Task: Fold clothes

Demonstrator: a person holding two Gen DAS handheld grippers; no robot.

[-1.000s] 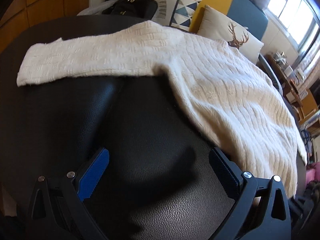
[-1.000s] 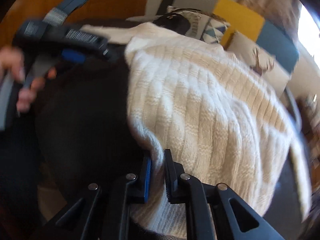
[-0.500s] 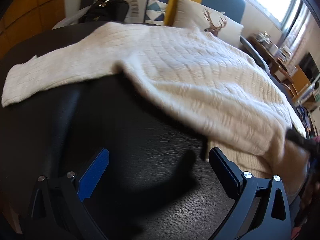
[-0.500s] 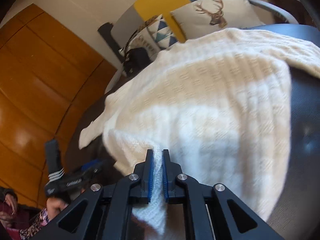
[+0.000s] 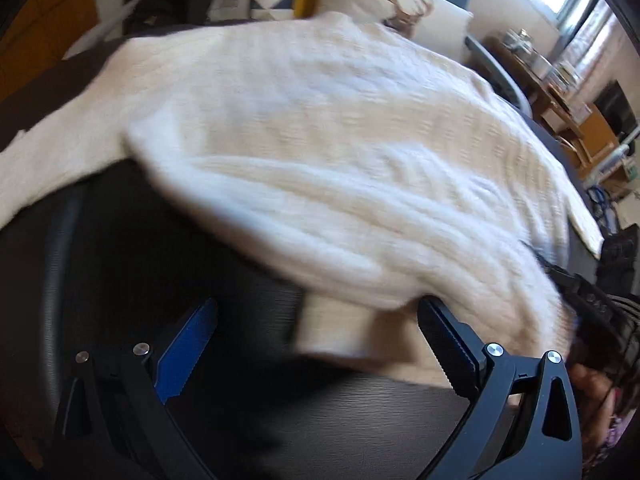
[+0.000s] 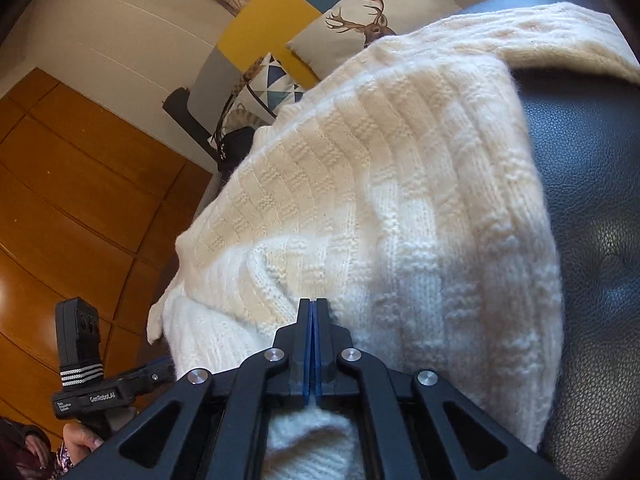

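The right gripper is clamped on a fold of the sweater, whose length runs away toward the deer pillow. The left gripper, jaws spread and empty, sits at the sweater's near edge, with the deer pillow beyond.

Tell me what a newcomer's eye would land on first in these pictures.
The cream knit sweater fills both views, spread over a dark leather surface. The right tool is shut on a fold of the sweater at its near edge, while the left tool stands open just in front of the fabric. Behind, a deer-print cushion leans against a yellow and blue backrest.
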